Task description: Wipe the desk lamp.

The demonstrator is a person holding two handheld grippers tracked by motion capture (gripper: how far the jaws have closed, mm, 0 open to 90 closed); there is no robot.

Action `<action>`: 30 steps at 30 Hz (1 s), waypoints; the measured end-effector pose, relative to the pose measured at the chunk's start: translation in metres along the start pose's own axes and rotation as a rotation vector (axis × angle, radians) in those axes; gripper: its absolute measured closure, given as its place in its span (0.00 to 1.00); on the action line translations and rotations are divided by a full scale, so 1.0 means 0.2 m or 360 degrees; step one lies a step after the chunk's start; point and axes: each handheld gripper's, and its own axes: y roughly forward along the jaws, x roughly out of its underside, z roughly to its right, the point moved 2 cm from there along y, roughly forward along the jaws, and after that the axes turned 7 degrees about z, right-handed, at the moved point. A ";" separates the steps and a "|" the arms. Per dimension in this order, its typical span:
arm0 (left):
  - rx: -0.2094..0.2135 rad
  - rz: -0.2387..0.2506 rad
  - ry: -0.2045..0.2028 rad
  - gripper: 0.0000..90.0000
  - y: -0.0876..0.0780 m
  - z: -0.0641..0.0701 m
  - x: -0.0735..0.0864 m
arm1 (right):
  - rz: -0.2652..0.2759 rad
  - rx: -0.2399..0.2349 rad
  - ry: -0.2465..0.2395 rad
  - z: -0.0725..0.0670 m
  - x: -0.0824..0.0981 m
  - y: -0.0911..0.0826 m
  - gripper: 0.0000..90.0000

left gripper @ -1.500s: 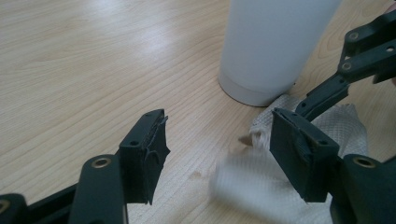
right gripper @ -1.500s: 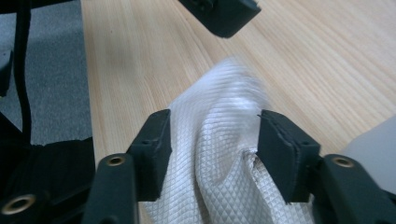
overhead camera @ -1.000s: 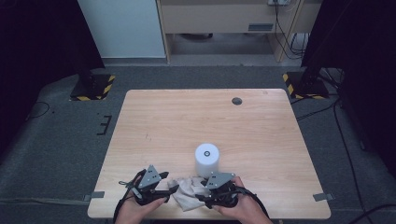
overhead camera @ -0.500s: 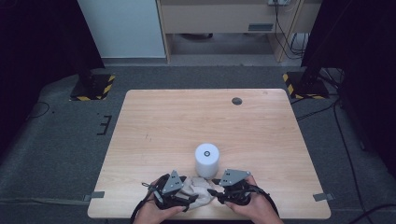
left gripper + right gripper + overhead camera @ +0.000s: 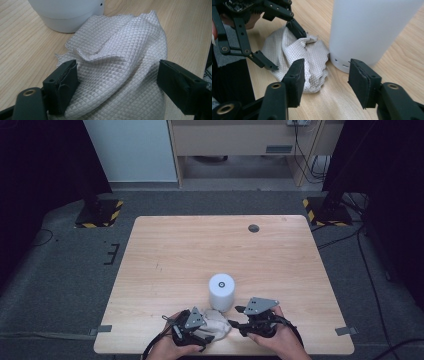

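Observation:
A crumpled white quilted cloth (image 5: 218,325) lies on the wooden table (image 5: 200,250) near its front edge, against the foot of a white cylinder (image 5: 221,291). My left gripper (image 5: 117,75) straddles the cloth (image 5: 120,62). Its jaws have just been opening and now stand wide, with the right pad clear of the fabric. From the cloth's right side, my right gripper (image 5: 327,67) points at the gap between cloth (image 5: 309,57) and cylinder (image 5: 367,30). Its jaws have just been opening too, with bare wood between them. The left gripper (image 5: 282,46) shows beyond it.
A small dark round grommet (image 5: 253,228) sits in the table's far right part. Black stands with yellow-striped bases (image 5: 97,212) flank the table on grey carpet. A cabinet and cables stand behind it. Both hands rest at the table's front edge.
Both hands have shifted to the right along the front edge. The left gripper has come over the cloth and spread its jaws. The right gripper has drawn away from the cloth towards the cylinder's right.

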 end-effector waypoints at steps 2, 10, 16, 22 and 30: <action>-0.0019 0.0002 0.0016 0.21 0.00 0.00 0.00 | 0.0006 0.0012 0.0008 0.01 -0.01 -0.01 0.48; -0.0031 0.0022 -0.0002 0.72 -0.02 -0.03 -0.02 | 0.0052 0.0043 0.0050 0.06 -0.05 -0.07 0.45; -0.0030 0.0033 -0.0015 0.88 -0.02 -0.04 -0.04 | 0.0081 0.0058 0.0049 0.08 -0.12 -0.10 0.43; -0.0070 0.0171 -0.0117 0.89 -0.11 -0.10 -0.07 | 0.0108 0.0099 0.0060 0.12 -0.23 -0.11 0.34; -0.0198 0.0270 -0.0171 0.89 -0.20 -0.18 -0.08 | 0.0114 0.0109 0.0140 0.17 -0.39 0.00 0.19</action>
